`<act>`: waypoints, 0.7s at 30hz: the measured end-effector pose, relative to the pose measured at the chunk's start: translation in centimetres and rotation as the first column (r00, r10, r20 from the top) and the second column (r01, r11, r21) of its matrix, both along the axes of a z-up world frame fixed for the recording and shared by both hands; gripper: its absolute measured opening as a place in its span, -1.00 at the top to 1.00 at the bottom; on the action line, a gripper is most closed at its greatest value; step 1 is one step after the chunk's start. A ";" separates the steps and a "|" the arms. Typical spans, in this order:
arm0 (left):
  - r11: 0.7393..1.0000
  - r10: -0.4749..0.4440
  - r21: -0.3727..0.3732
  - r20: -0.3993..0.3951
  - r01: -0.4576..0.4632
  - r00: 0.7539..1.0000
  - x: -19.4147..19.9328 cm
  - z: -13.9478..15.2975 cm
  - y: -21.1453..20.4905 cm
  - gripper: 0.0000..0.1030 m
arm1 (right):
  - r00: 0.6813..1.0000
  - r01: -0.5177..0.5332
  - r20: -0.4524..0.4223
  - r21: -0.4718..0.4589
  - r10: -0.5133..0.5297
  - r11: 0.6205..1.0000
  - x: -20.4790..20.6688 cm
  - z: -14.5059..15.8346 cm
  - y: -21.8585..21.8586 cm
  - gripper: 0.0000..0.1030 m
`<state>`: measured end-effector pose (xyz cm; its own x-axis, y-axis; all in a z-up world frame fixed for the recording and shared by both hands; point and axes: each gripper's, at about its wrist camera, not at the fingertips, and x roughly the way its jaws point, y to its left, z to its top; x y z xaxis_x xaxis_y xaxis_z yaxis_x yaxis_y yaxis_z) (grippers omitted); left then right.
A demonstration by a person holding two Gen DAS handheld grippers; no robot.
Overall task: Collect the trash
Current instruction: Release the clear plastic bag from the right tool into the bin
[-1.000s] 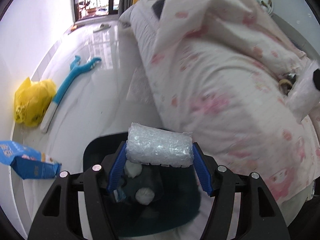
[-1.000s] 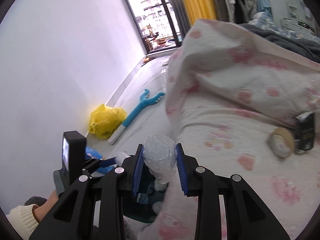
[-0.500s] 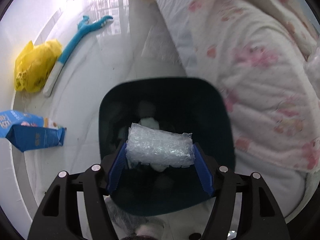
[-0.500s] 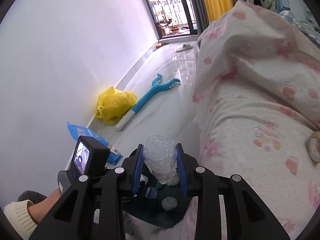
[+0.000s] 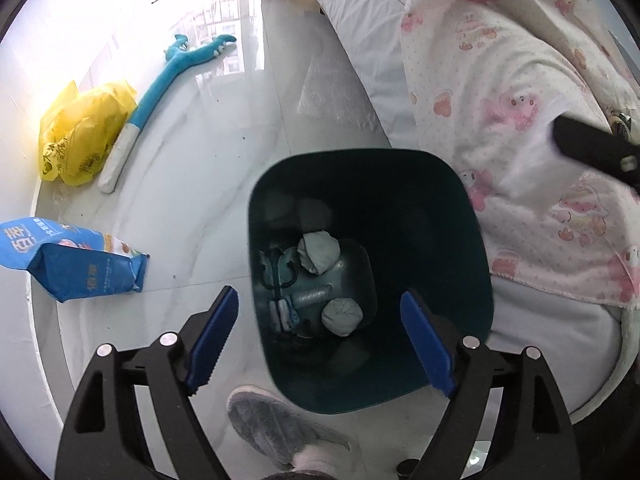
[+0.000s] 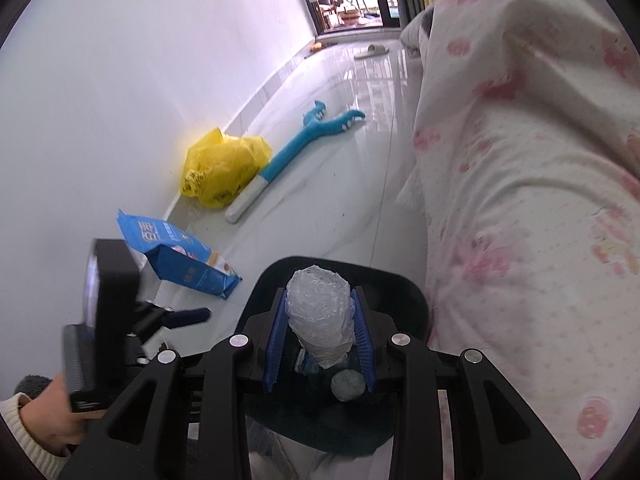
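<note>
The left hand-held gripper, jaws just spread and empty, hangs over the bin at lower centre, while the right hand-held gripper pinches a plastic wad near the rim and could drop it outside.

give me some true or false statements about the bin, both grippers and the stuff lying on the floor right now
1. The left gripper is open and empty over the dark bin. True; its jaws have just been opening.
2. The right gripper is empty. False: it holds a bubble wrap roll.
3. The bin is empty. False: crumpled paper balls lie inside.
4. A yellow plastic bag lies by the wall. True.
5. The blue packet is in the bin. False: it lies on the floor.
</note>
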<state>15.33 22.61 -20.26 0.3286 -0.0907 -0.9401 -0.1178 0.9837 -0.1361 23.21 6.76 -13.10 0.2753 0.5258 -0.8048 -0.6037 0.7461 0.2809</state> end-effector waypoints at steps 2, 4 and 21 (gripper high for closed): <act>1.000 0.011 0.003 0.020 -0.011 1.000 -0.3 0.4 0.6 -0.65 | 1.000 0.001 -0.018 -0.020 -0.001 1.000 0.1 -1.0 0.6 0.37; 1.000 0.023 -0.001 0.039 -0.023 0.999 -0.5 1.0 1.0 -0.65 | 0.999 0.004 -0.040 -0.041 -0.006 0.999 0.3 -2.1 1.3 0.37; 1.000 0.000 0.013 0.309 -0.004 0.951 -2.4 8.6 2.2 -0.49 | 0.981 -0.036 -0.193 -0.192 -0.002 0.981 0.1 -9.3 5.4 0.33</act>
